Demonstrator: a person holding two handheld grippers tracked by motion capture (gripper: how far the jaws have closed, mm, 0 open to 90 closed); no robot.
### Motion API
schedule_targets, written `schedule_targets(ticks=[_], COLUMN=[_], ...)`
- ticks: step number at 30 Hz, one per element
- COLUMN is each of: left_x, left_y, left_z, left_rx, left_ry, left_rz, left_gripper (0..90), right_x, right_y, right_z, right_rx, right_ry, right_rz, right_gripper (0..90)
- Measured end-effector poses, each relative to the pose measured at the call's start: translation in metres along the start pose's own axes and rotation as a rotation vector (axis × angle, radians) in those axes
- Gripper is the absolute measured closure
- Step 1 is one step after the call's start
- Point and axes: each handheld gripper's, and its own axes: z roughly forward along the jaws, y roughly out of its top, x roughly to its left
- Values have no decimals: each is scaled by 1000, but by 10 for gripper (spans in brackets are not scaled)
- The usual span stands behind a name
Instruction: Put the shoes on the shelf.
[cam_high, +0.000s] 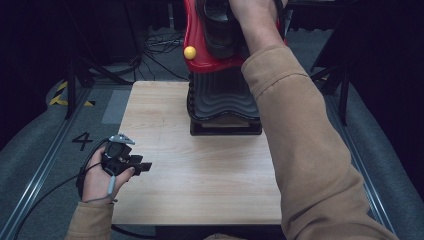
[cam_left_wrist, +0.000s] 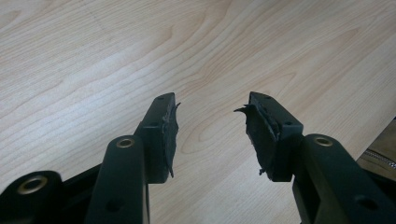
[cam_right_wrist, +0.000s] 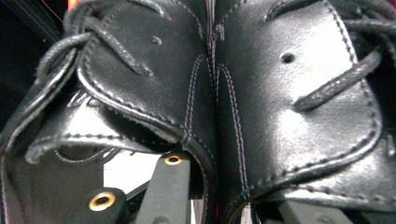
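Two black leather shoes (cam_right_wrist: 219, 93) sit pressed side by side right in front of the right gripper (cam_right_wrist: 219, 196), seen from that gripper's own view. Their heel seams run down the middle, with white stitching, punched holes and dark laces (cam_right_wrist: 327, 88) crossing the leather. One finger (cam_right_wrist: 168, 186) stands under the left shoe's heel flap, and the other finger is mostly hidden behind the right shoe, so the pair of heels lies between them. Whether the pads actually press the leather I cannot tell from here.

In the high view the right arm, in a tan sleeve (cam_high: 310, 150), stretches far forward and up across the counter (cam_high: 200, 170), its hand (cam_high: 255, 15) at the top edge beside a black shoe (cam_high: 217, 25). That shoe is just in front of a red holder (cam_high: 197, 50) with a small yellow ball (cam_high: 190, 52) on its side. Below the red part stands a ribbed black base (cam_high: 222, 100), resting on the far end of the counter.

The left hand (cam_high: 100, 175) rests at the near left edge of the counter, holding the left gripper (cam_left_wrist: 210, 135). Its fingers (cam_left_wrist: 163, 135) stand wide apart with nothing between them, only bare pale wood beneath, well apart from the shoes.
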Motion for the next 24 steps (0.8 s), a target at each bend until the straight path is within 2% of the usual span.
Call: schedule_targets(ticks=[5,9,13,16,18,19,21,24], left_x=[0,-1,-1,-1,-2,-2,-3,-4], left_y=[0,1,1,1,2,2,2,3], left_z=[1,0,0,0,1,0,0,0], left_rx=[4,1,1,3,4,5,4,2], left_ry=[0,2,2,2,2,1,0,5], left_rz=[-2,2,4,6,10,12,12,15], left_gripper=[539,539,539,539,538,538,538,538], right_x=[-2,2,3,0,-4,-6,-7,-12], right_y=[-2,-3,-2,-2,-2,-3,-3,-5], right_z=[5,6,7,6,5,4,4,0], right_rx=[13,19,63,90,109,107,122,135], right_ry=[16,14,9,26,50,68,61,83], right_rz=[12,-2,-23,-14,1,4,4,8], right_gripper=[762,725,694,632,541,529,530,502])
